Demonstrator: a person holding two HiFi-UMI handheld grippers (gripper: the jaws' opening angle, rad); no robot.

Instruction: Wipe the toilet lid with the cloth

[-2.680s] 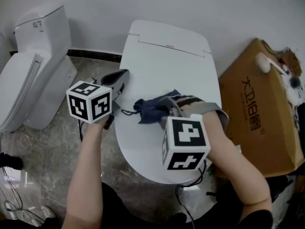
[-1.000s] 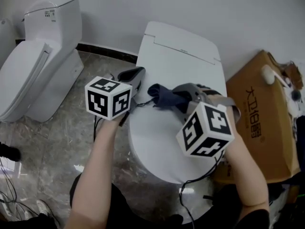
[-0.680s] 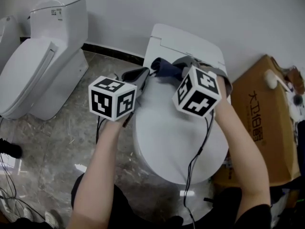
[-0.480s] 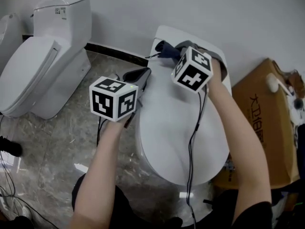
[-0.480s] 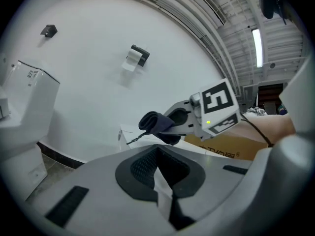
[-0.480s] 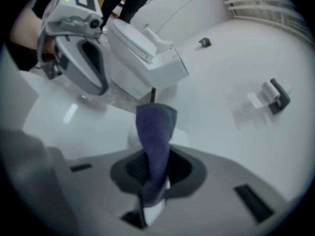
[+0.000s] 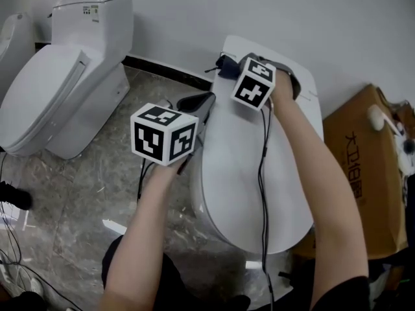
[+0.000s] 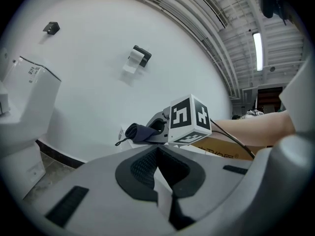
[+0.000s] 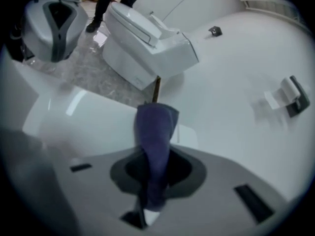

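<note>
The white toilet lid [image 7: 253, 154] lies closed in the middle of the head view. My right gripper [image 7: 238, 64] is at the lid's far end by the wall, shut on a dark blue cloth [image 7: 227, 66]. In the right gripper view the cloth [image 9: 155, 136] hangs out between the jaws over the lid [image 9: 83, 117]. My left gripper [image 7: 198, 102] hovers beside the lid's left edge, shut with nothing in it. From the left gripper view, the shut left gripper [image 8: 158, 154] points toward the cloth [image 8: 138, 132] and the right gripper's marker cube [image 8: 189, 119].
A second white toilet [image 7: 61, 83] stands at the left on the marble floor, also in the right gripper view [image 9: 147, 43]. A cardboard box [image 7: 369, 173] sits close to the lid's right side. Cables lie on the floor at the lower left [image 7: 13, 251].
My right gripper has carried the cloth from the lid's middle up to its far end by the wall. The left gripper has stayed beside the lid's left edge.
</note>
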